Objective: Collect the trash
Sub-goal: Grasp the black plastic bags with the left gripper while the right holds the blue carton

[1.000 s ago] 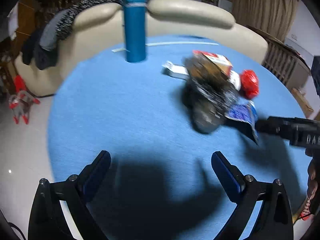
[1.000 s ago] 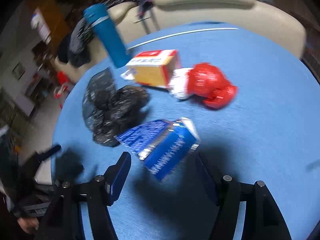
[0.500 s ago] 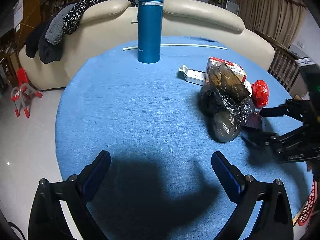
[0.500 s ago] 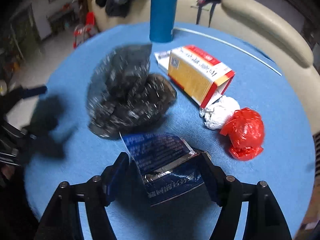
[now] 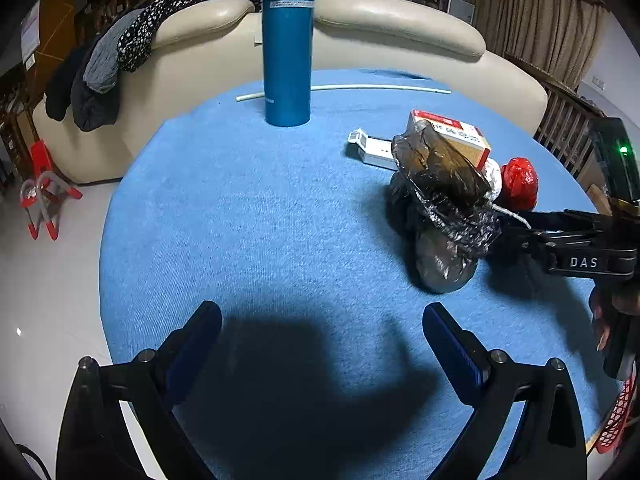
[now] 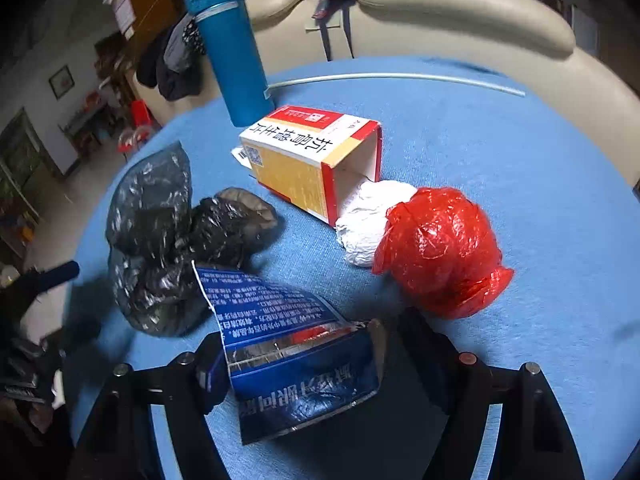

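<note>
Writing is seen in a few places. White letters "DAS" are printed on the black body of the right gripper [image 5: 516,232], as seen from the left wrist camera. Rows of small white Chinese writing are printed on the blue packet [image 6: 296,356], but they are too small to be read. Big dark Chinese letters are printed on the side of the box [image 6: 312,160], which is yellow, white and red, and a small square code is printed near its closed end. A white label is stuck on the blue bottle [image 5: 287,44], but its words cannot be read.

From left to right on the blue table [image 5: 240,220], the blue bottle is stood upright at the back. A thin white tube [image 5: 360,88] is laid behind it. A crumpled black bag [image 6: 168,240] is laid next, just left of the box. The box is laid on its side with its open end turned toward a white paper ball [image 6: 370,220]. A red bag ball [image 6: 440,256] is pressed against the paper ball.

The left gripper [image 5: 320,344] is held low over the near edge of the table with its fingers spread wide, and nothing is held between them. The right gripper is reached in from the right side, and the blue packet is pinched between its fingers, just above the table and near the black bag.
</note>
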`<state>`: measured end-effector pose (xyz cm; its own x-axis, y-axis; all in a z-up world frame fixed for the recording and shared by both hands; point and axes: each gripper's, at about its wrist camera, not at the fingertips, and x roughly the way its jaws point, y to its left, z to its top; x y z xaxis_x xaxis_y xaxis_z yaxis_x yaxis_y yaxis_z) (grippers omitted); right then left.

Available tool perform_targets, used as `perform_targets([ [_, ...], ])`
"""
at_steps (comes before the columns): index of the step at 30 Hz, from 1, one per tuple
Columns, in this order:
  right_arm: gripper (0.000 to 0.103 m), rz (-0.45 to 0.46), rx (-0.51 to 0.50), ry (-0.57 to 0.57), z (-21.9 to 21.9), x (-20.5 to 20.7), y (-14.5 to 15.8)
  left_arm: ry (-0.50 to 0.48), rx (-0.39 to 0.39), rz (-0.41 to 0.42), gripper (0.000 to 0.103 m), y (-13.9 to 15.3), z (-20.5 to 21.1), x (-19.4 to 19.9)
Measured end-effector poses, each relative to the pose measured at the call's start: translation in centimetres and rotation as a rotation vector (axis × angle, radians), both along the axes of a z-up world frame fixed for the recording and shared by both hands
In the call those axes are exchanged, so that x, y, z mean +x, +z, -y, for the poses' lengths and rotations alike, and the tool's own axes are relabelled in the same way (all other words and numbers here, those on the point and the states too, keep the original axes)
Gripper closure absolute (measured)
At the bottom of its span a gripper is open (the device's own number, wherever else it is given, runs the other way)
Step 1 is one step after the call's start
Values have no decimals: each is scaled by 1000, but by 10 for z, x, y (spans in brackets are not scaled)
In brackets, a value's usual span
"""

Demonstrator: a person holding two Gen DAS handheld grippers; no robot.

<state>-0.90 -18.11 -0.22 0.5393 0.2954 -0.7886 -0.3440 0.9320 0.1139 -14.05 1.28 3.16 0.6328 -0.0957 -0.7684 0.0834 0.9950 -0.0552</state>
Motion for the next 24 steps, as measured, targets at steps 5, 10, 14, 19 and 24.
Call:
perform_targets([
  [5,38,17,26,-9,-7,-2,-2,-11,5,8,2,4,6,4],
  [10,42,21,107,-64,-3,-4,0,-33,-14,28,2,12,18,18],
  [14,42,23,176,-132,14,-18,2,-67,-51,27,2,17,34,35],
  [19,42,39,248,-239,44,-45,6,-139,-25,-30,2,6,69,58],
  [24,42,57,285,-289,61,-76,13,-137,-27,-134,71,-14,77,77],
])
